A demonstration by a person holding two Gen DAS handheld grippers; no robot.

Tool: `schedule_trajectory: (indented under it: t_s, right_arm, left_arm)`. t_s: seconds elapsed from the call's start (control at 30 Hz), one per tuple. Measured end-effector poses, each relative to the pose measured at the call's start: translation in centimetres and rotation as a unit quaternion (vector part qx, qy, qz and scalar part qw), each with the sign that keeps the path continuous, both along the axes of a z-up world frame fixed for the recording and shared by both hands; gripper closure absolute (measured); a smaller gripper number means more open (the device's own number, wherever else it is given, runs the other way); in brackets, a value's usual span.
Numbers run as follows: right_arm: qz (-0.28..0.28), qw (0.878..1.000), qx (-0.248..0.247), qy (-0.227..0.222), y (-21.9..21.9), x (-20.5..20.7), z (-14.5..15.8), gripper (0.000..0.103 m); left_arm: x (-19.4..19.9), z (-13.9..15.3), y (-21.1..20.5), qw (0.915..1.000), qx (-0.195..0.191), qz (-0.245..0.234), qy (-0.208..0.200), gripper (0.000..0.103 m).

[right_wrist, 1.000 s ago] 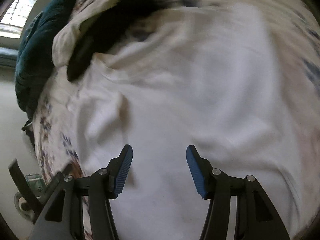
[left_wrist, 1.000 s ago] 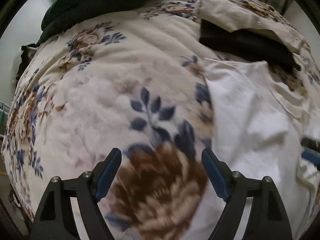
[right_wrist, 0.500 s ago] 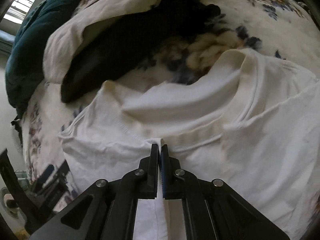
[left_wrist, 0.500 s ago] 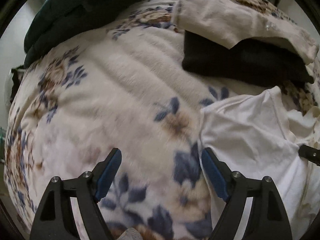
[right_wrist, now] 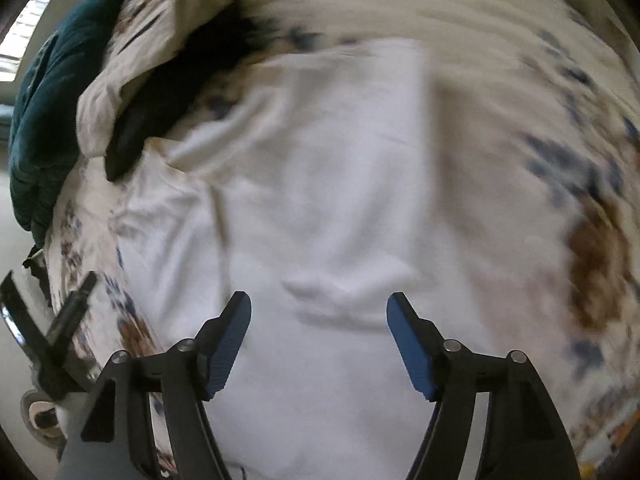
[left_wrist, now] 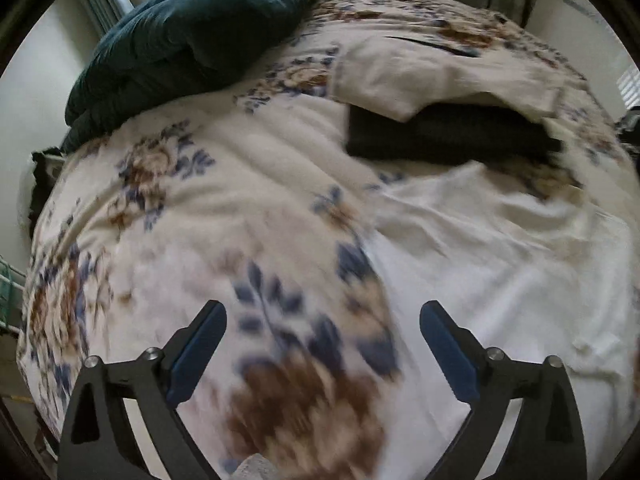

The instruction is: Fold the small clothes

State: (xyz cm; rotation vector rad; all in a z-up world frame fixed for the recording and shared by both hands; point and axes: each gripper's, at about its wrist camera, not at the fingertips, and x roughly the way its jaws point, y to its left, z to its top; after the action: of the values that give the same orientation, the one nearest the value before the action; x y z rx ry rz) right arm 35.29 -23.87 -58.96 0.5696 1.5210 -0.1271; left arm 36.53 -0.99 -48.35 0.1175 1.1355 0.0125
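Note:
A white T-shirt [right_wrist: 328, 184] lies spread on the floral blanket [left_wrist: 208, 216]; it also shows at the right of the left wrist view [left_wrist: 500, 264]. My right gripper [right_wrist: 319, 336] is open and empty just above the shirt's middle, with a small raised wrinkle between its blue pads. My left gripper [left_wrist: 323, 344] is open and empty over the bare blanket, left of the shirt's edge. The left gripper also shows at the lower left of the right wrist view [right_wrist: 52, 328]. Both views are blurred.
A folded black garment [left_wrist: 448, 136] lies beyond the shirt, partly under a cream cloth [left_wrist: 432, 76]. A dark teal quilt [left_wrist: 192, 36] is bunched at the bed's far left. The bed's edge drops off at the left; curtains and a window stand behind.
My right gripper was shut on a pinch of the shirt near its collar; it has opened and pulled back over the shirt's middle. My left gripper has drawn back, still open.

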Motion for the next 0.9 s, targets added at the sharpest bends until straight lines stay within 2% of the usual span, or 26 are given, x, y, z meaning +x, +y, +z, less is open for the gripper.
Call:
schedule_trajectory:
  t_s: [0.13, 0.3, 0.43, 0.53, 0.63, 0.67, 0.7, 0.73, 0.77, 0.8, 0.83, 0.9]
  right_arm:
    - [-0.011, 1.000, -0.003, 0.025, -7.2, -6.7, 2.2, 0.030]
    - [0.020, 0.999, -0.003, 0.040, -14.0, -11.9, 3.9, 0.030]
    - [0.060, 0.997, -0.018, 0.048, -20.4, -14.9, 4.7, 0.030]
    - [0.074, 0.995, -0.032, 0.051, -24.6, -16.0, 4.7, 0.030]
    - [0.077, 0.995, -0.036, 0.051, -27.7, -15.9, 4.0, 0.030]
    - [0.077, 0.995, -0.038, 0.050, -28.4, -15.8, 3.8, 0.030]
    - [0.078, 0.995, -0.037, 0.049, -28.9, -15.6, 3.5, 0.030]
    - [0.081, 0.995, -0.035, 0.049, -29.4, -15.3, 2.9, 0.030]
    - [0.083, 0.995, -0.031, 0.049, -29.6, -14.9, 2.5, 0.030]
    - [0.085, 0.995, -0.025, 0.048, -29.6, -14.3, 2.0, 0.030]
    - [0.089, 0.995, -0.020, 0.047, -29.3, -13.6, 1.5, 0.030]
    - [0.106, 0.993, -0.011, 0.042, -28.3, -11.4, 0.4, 0.030]
  left_arm:
    - [-5.6, 2.1, -3.9, 0.9990, -0.033, -0.012, 0.029, 0.004]
    - [-15.0, 2.1, -13.4, 0.9916, -0.058, -0.050, 0.105, 0.004]
    - [-23.5, -0.3, -22.9, 0.9737, -0.100, -0.075, 0.191, 0.004]
    - [-29.4, -3.7, -29.8, 0.9548, -0.126, -0.078, 0.258, 0.004]
    - [-32.4, -7.1, -34.0, 0.9436, -0.135, -0.070, 0.294, 0.005]
    - [-32.9, -7.9, -35.1, 0.9423, -0.131, -0.071, 0.300, 0.013]
    - [-33.3, -8.9, -36.0, 0.9426, -0.121, -0.073, 0.303, 0.037]
    - [-33.9, -10.1, -36.9, 0.9439, -0.099, -0.073, 0.306, 0.052]
    - [-34.1, -10.7, -37.3, 0.9460, -0.084, -0.074, 0.304, 0.075]
    - [-34.3, -10.9, -37.5, 0.9499, -0.070, -0.076, 0.295, 0.090]
    - [-34.3, -10.6, -37.3, 0.9557, -0.061, -0.075, 0.278, 0.100]
    - [-34.2, -9.1, -36.2, 0.9632, -0.077, -0.068, 0.248, 0.100]
